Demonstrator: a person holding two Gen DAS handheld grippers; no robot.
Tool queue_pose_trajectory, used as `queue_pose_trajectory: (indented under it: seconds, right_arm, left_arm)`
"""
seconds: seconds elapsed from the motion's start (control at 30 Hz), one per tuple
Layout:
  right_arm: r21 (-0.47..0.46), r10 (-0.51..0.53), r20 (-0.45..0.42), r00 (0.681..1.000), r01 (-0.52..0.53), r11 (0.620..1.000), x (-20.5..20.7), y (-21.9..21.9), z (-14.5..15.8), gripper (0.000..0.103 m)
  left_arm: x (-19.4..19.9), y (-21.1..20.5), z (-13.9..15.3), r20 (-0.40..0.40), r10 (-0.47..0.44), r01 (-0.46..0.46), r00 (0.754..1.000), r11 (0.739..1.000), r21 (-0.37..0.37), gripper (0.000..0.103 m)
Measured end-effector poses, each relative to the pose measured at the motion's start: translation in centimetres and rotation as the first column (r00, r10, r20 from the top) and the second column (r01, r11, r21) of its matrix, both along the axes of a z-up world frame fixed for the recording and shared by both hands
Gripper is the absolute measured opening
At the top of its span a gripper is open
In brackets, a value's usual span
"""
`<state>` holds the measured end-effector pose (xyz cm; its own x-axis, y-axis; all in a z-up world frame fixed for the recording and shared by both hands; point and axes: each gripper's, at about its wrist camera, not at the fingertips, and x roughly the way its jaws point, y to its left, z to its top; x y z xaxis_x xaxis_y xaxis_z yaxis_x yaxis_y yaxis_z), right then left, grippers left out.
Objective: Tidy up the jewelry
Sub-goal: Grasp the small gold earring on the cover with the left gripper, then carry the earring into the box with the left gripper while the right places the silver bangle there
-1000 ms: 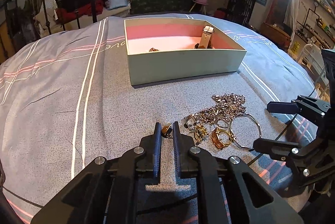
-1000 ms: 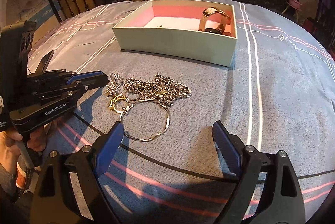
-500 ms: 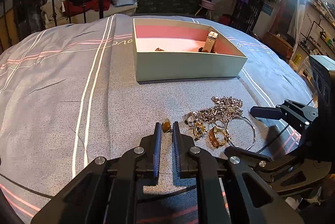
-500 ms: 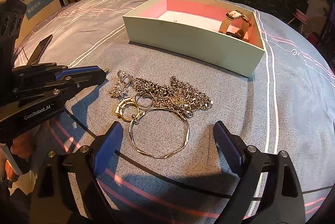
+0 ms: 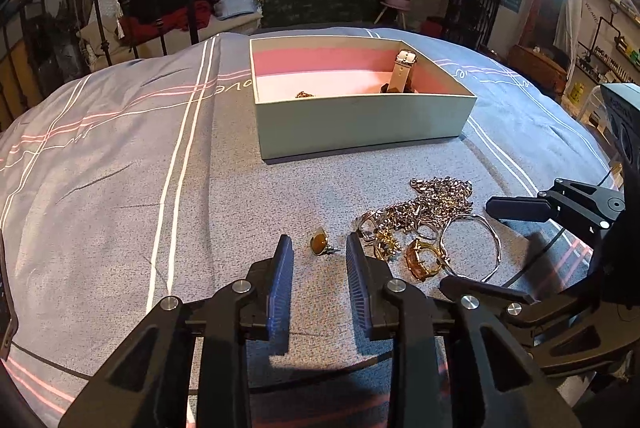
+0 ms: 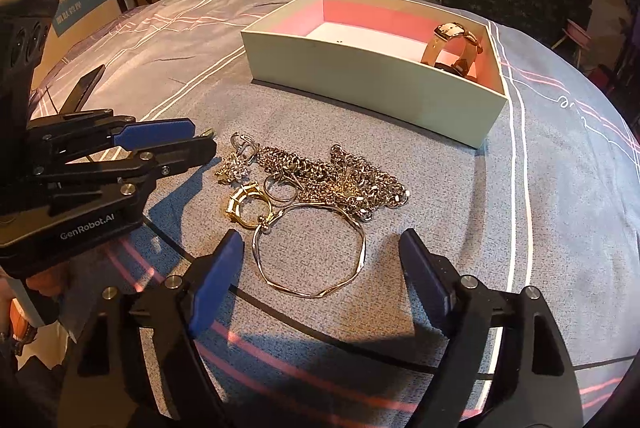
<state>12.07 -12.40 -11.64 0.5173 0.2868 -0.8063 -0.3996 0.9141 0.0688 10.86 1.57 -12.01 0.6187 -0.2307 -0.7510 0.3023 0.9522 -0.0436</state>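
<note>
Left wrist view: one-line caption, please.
Left gripper jaws opening around an amber earring beside the jewelry pile.

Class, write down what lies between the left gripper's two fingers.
An amber-stone earring lies on the bedspread between the opening left gripper's fingers, untouched; the left wrist view shows it.

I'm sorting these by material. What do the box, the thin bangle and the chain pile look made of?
Box: likely card, matte pale green outside, pink inside, with crisp thin walls.
Thin bangle: polished metal, silver to gold under this light, with bright highlights along its faceted edge.
Chain pile: shiny metal links, apparently silver-toned; plating cannot be told.
</note>
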Motion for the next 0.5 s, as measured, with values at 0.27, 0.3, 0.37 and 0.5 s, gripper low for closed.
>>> queue_pose_trajectory:
  seconds: [0.27, 0.3, 0.37, 0.5]
  right_arm:
    - [0.021, 0.002, 0.004, 1.000, -0.002, 1.000, 0.1, -0.1, 0.2, 0.060]
    - [0.028, -0.002, 0.007, 1.000, 0.001, 1.000, 0.0, -0.2, 0.3, 0.056]
    - [0.036, -0.003, 0.008, 1.000, 0.003, 0.999, 0.0, -0.3, 0.3, 0.056]
    - [0.049, 0.001, 0.023, 1.000, -0.002, 0.999, -0.5, -0.5, 0.8, 0.056]
  left_arm:
    - [0.0, -1.2, 0.2, 0.018, -0.042, 0.042, 0.999, 0.999, 0.033, 0.015]
    - [-0.1, -1.1, 0.3, 0.021, -0.041, 0.040, 0.999, 0.999, 0.031, 0.015]
    - [-0.3, -1.0, 0.6, 0.027, -0.040, 0.039, 0.999, 0.999, 0.023, 0.015]
    - [-0.6, -0.4, 1.2, 0.028, -0.025, 0.025, 0.999, 1.000, -0.011, 0.015]
